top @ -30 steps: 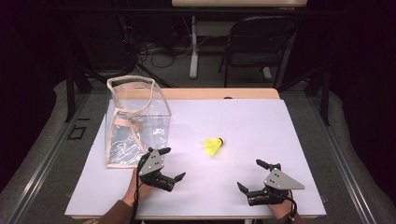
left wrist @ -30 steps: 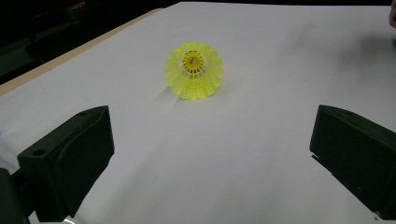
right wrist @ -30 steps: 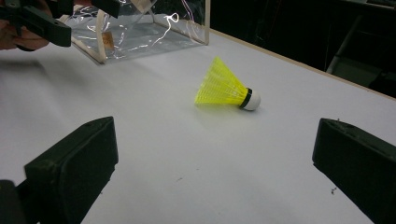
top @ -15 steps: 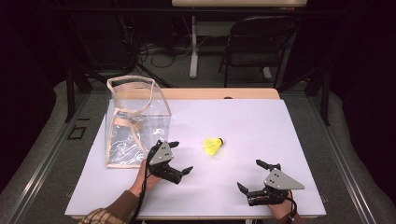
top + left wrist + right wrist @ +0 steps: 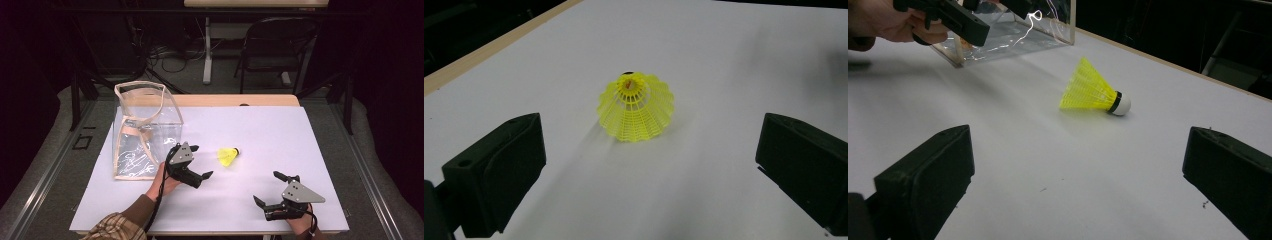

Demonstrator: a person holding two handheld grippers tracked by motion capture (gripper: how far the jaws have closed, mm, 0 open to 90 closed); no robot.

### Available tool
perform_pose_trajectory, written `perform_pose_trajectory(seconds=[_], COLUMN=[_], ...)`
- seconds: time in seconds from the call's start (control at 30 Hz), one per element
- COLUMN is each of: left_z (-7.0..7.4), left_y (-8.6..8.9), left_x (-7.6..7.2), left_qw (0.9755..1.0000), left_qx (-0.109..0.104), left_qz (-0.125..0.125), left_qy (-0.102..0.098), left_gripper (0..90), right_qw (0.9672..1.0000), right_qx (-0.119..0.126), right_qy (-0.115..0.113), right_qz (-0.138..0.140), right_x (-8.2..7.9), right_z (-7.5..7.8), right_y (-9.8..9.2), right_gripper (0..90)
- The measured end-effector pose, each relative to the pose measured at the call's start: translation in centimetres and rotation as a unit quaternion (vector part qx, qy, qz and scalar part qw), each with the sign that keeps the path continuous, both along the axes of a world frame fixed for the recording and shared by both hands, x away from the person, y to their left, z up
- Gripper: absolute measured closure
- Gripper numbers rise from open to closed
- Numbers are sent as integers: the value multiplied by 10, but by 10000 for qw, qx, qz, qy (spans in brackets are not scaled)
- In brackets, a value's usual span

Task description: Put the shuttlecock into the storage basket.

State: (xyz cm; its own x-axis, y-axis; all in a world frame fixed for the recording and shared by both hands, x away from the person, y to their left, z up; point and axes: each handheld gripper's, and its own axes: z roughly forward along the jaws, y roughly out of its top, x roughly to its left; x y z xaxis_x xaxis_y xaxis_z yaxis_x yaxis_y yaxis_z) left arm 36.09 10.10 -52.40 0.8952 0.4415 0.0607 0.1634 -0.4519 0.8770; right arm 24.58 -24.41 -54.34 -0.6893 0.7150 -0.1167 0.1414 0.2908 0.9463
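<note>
High view: the yellow shuttlecock (image 5: 229, 156) lies on its side on the white table (image 5: 300, 150), just right of the clear plastic bag (image 5: 145, 130). The left gripper (image 5: 200, 162) hovers beside it with jaws spread wide and nothing held. The right gripper (image 5: 272, 189) sits well apart near the table's front edge, likewise wide open and empty.

Left gripper view: the shuttlecock (image 5: 636, 106) shows its open skirt toward the camera, lying between and beyond the two jaws. Its mesh skirt looks light and springy; a hard squeeze there would probably crumple it, and a glancing touch from one jaw could roll it away across the smooth table.

Right gripper view: the shuttlecock (image 5: 1094, 92) lies with its white cork tip pointing right, the bag (image 5: 1013, 30) behind it and the left gripper (image 5: 955, 20) at top left. If the shuttlecock is nudged, it could roll in an arc around its tip, out of the jaws' line.
</note>
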Motion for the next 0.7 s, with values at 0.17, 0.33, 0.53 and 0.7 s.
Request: perform_pose_trajectory(seconds=[0.17, 0.33, 0.53, 0.7], left_z=[1, 0, 0, -2], left_y=[-6, -12, -19, -25], left_x=[7, 14, 20, 28], left_qw=[10000, 9999, 9997, 9994], left_qx=[57, 100, 213, 270], left_qz=[-21, 2, -2, -33], left_qy=[34, 110, 147, 192], left_gripper=[0, 0, 0, 10], right_qw=[10000, 10000, 10000, 10000], right_qx=[13, 0, 10, 5], right_qy=[5, 22, 40, 61], right_qz=[6, 31, 48, 45], right_x=[0, 0, 0, 0], right_z=[0, 0, 0, -1], right_y=[-1, -1, 0, 0], right_gripper=[0, 0, 0, 0])
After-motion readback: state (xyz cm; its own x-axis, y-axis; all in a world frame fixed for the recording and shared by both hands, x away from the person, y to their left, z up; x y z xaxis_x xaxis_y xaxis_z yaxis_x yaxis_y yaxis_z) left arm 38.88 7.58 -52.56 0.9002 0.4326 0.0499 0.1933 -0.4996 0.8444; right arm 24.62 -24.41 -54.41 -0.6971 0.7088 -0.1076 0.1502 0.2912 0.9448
